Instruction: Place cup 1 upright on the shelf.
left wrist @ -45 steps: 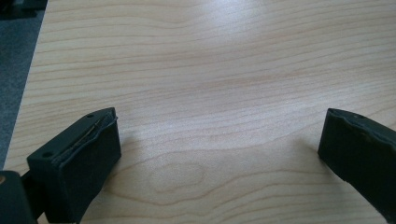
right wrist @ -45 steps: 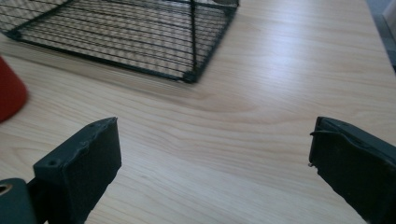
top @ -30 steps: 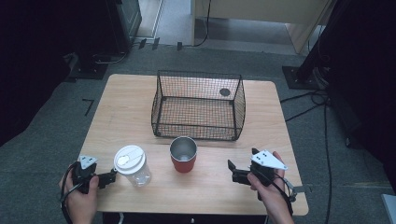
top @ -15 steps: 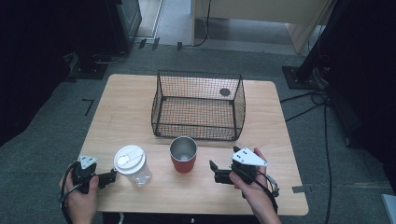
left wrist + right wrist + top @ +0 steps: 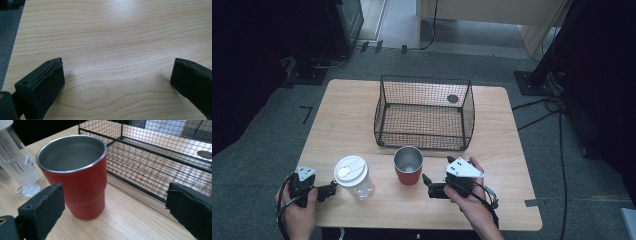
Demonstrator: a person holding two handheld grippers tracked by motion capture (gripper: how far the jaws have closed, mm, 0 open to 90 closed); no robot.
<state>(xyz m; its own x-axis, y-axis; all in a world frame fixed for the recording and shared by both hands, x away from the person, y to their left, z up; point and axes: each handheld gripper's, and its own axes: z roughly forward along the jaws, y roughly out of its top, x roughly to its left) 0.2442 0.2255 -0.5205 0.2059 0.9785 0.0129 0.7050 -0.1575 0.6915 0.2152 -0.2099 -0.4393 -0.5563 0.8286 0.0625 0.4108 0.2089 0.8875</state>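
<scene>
Standing upright, mouth up, the red cup faces the right gripper, fingers wide, empty.

Each black gripper carries a grey three-cornered plate on top: the left gripper and the right gripper. Thick black jaw pads, screw holes, thin black trailing cables.

Wooden tabletop w/ black wire basket at centre-back, small dark disc in its rear right. Red cup, steel inside, stands upright just in front of basket. Clear cup w/ white lid to its left, apart. Left gripper at front left edge, near clear cup. Right gripper just right of red cup, jaws pointing at it, not touching.
</scene>
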